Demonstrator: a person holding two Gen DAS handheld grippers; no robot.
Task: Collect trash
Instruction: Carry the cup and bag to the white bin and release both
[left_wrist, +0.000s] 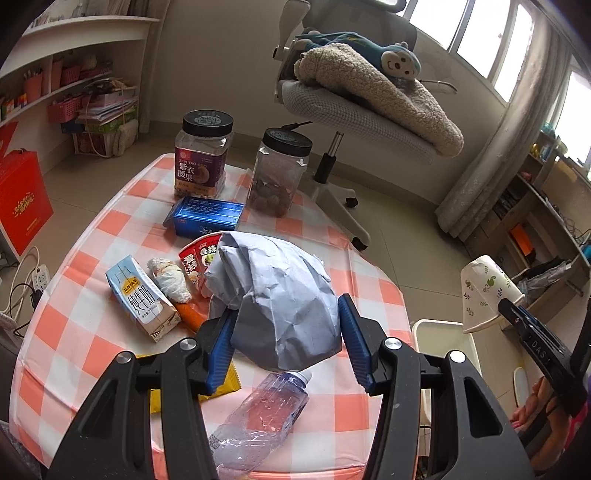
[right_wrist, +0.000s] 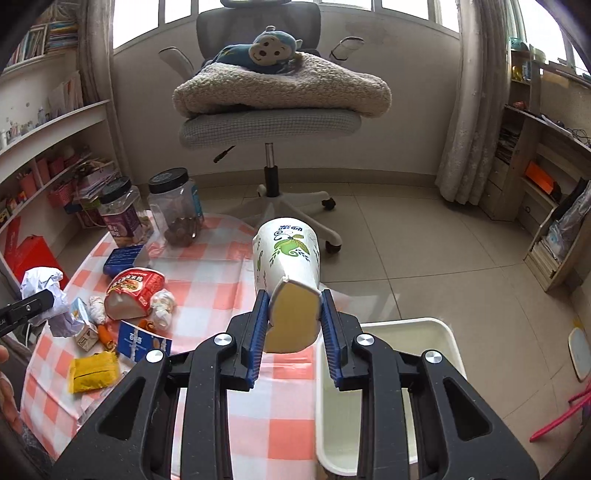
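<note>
Over the checked table (left_wrist: 110, 229), the left gripper (left_wrist: 284, 334) clamps a crumpled paper wad (left_wrist: 280, 295) that bulges up and away between its pads; further right, the right gripper (right_wrist: 293, 328) pinches a squashed paper cup (right_wrist: 288, 266) near its flattened mouth, base pointing away, beside the white bin (right_wrist: 406, 326).

Two jars (left_wrist: 240, 166) and a blue box (left_wrist: 207, 216) are blocking the table's far end. Wrappers, a noodle cup (right_wrist: 135, 291) and a milk carton (left_wrist: 142, 299) are crowding the left side, and a bottle (left_wrist: 258, 417) is lying across the near edge. The checked cloth (right_wrist: 280, 417) beside the white bin (right_wrist: 439, 332) is lying bare, and open floor (right_wrist: 424, 240) is stretching beyond toward the chair (right_wrist: 271, 122).
</note>
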